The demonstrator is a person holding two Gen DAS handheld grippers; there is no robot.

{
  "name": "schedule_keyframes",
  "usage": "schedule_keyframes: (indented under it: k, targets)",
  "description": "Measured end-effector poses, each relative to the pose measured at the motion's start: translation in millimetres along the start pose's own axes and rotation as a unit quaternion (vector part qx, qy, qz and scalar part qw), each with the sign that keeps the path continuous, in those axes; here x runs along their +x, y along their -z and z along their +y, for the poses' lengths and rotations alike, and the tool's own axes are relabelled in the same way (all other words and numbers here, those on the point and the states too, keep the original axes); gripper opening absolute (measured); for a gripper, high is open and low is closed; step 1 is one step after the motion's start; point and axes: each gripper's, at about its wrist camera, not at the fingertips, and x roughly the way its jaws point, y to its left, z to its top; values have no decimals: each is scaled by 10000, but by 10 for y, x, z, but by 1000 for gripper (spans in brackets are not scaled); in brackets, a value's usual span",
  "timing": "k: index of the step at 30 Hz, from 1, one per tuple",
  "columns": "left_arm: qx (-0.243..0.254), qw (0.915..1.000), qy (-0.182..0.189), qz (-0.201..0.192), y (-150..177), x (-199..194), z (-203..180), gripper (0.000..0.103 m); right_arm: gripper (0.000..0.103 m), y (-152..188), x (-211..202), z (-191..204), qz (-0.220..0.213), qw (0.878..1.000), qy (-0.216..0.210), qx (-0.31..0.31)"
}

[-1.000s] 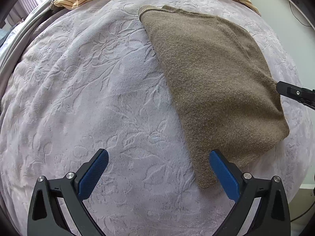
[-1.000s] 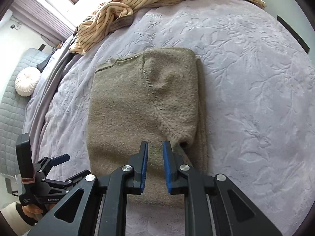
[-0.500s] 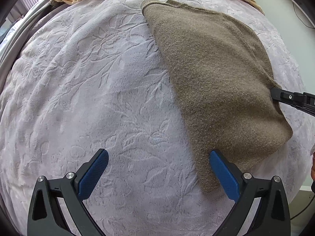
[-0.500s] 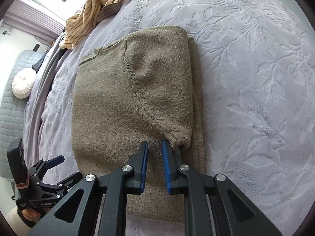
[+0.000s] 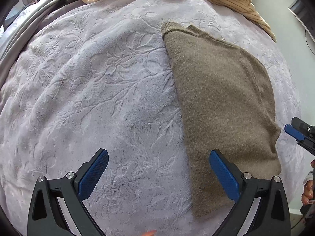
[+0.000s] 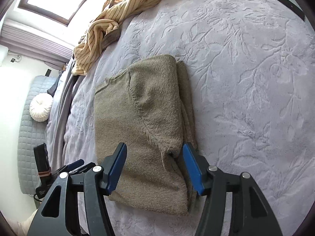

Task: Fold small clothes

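Folded olive-brown knit sweater (image 6: 145,129) lies flat on lilac embossed-floral bed blanket (image 5: 98,98). Right gripper (image 6: 154,166) w/ jaws spread over its near edge; left gripper (image 5: 157,174) spread wide beside it (striped yellow garment (image 6: 110,23) behind).

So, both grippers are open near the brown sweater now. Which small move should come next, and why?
Probably lower the right gripper and shut it on the near edge of the brown sweater. Its open fingers straddle the folded sleeve end there, and the left gripper, also open, has one finger over the same hem. The lengthwise fold looks done; folding it in half remains.
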Motion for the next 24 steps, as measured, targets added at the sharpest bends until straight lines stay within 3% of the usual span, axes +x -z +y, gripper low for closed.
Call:
schedule_keyframes:
  k: [5,10,11,12,13,16,18,21,24]
  targets:
    - [-118,9999,67,41,-282,68,-18,103,64,-215,199,-147,153,9996,-90,209]
    - [-160,9999,51,31,-327,150,-118,103,63,-459,493,-157,255,9992,-287,131]
    - [-154,9999,40,31,-342,160,-140,103,60,-496,567,-143,340,9988,-327,111]
    - [-152,9999,29,37,-361,173,-156,103,45,-521,635,-121,468,9981,-386,91]
    - [-155,9999,22,39,-367,179,-173,103,15,-529,672,-82,572,9976,-382,5]
    - [-166,9999,10,30,-369,181,-203,103,15,-504,588,16,387,9983,-78,-427]
    - [-161,9999,6,49,-378,203,-219,103,15,-510,586,-62,394,9984,121,-396]
    - [-134,9999,-23,91,-417,239,-261,103,15,-539,603,-243,503,9985,-221,8]
    - [-126,9998,-83,86,-428,258,-259,103,20,-515,481,-265,440,9982,-409,31]
